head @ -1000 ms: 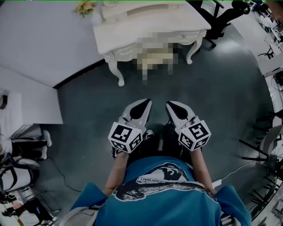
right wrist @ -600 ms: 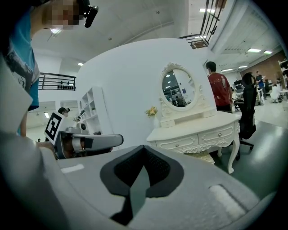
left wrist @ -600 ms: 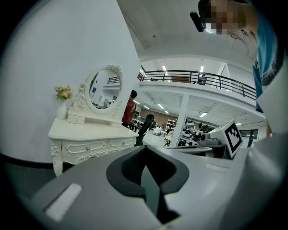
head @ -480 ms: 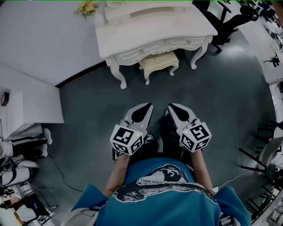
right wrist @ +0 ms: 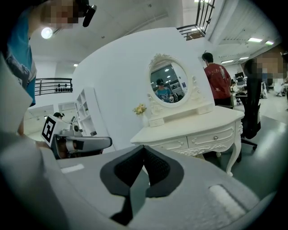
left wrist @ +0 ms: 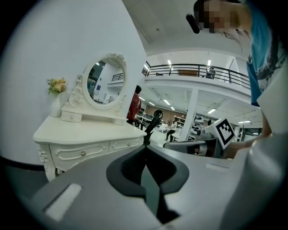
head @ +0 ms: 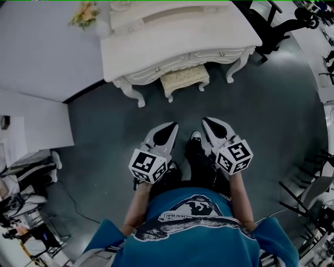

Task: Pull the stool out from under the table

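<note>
The white dressing table (head: pixel 177 49) stands against the curved white wall. The stool (head: pixel 184 79) is tucked beneath its front edge, between the two front cabriole legs. The rear of its cream cushion is under the drawers, and its front half and two short legs stick out onto the dark floor (head: pixel 104 135).

Both tools are out on that floor, well apart from the table and the stool, side by side and pointing toward them. The left gripper (head: pixel 173 126) is clenched tight with nothing in its jaws, its tips meeting in a closed seam. The right gripper (head: pixel 206 121) is clamped the same way and is also empty. Just behind their tips, on the side away from the table, the toe of the person's shoe (head: pixel 195 136) shows between them.

On the table top an oval mirror (right wrist: pixel 167 81) rises at the back, with a small vase of flowers (head: pixel 85 14) at the corner nearest the wall. Beyond the table's far end stand a black office chair (head: pixel 271 26) and a person in a red shirt (right wrist: pixel 217 81). In the right gripper view a pale sliver under the drawers may be the stool's cushion, but too little of it shows to be sure.
</note>
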The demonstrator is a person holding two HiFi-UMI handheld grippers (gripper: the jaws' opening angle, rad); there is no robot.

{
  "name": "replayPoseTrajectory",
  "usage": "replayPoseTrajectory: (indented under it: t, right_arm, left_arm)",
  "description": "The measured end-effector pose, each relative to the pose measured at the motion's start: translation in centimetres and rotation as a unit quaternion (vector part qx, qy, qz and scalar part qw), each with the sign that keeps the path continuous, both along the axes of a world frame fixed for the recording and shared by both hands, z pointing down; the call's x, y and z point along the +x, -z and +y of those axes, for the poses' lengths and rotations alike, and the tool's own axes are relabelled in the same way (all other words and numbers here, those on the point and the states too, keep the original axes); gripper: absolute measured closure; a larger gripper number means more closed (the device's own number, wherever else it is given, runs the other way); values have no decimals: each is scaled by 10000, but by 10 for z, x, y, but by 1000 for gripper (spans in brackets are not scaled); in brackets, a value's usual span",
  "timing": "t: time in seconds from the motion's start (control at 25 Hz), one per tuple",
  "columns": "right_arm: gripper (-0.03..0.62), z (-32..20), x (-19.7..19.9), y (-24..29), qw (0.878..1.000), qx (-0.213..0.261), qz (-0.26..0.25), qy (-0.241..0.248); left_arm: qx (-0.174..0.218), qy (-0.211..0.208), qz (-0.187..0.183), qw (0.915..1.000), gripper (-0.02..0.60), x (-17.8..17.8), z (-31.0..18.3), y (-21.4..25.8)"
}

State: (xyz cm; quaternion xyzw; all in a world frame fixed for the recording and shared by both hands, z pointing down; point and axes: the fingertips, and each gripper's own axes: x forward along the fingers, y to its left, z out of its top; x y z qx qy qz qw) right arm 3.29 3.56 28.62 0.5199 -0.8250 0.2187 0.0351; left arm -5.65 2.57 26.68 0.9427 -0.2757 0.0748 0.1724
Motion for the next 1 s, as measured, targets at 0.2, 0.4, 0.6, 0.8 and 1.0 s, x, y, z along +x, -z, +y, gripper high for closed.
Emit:
replayPoseTrajectory:
  t: [0.2, 0.4, 0.6, 0.8, 1.0]
  right_arm:
    - [591, -43, 48, -23, 9999, -120, -35, 72]
    - [591, -84, 83, -62, 9992, -309, -9, 254]
    - [591, -122, 105, -115, 9985, -371, 69, 384]
    - [582, -148, 124, -167, 9966, -694, 69, 446]
    - [559, -178, 133, -214, 9933, -1011, 245, 497]
  left_arm:
    - [-238, -84, -398, 9989, 569, 38, -25, -32]
    - [-361, 52, -726, 9967, 568, 58, -56, -67]
    - [-326, 179, -956, 9947, 565, 64, -96, -113]
    - [-492, 280, -1103, 9923, 526, 63, -131, -148]
    - [-928, 316, -1251, 9873, 495, 52, -160, -196]
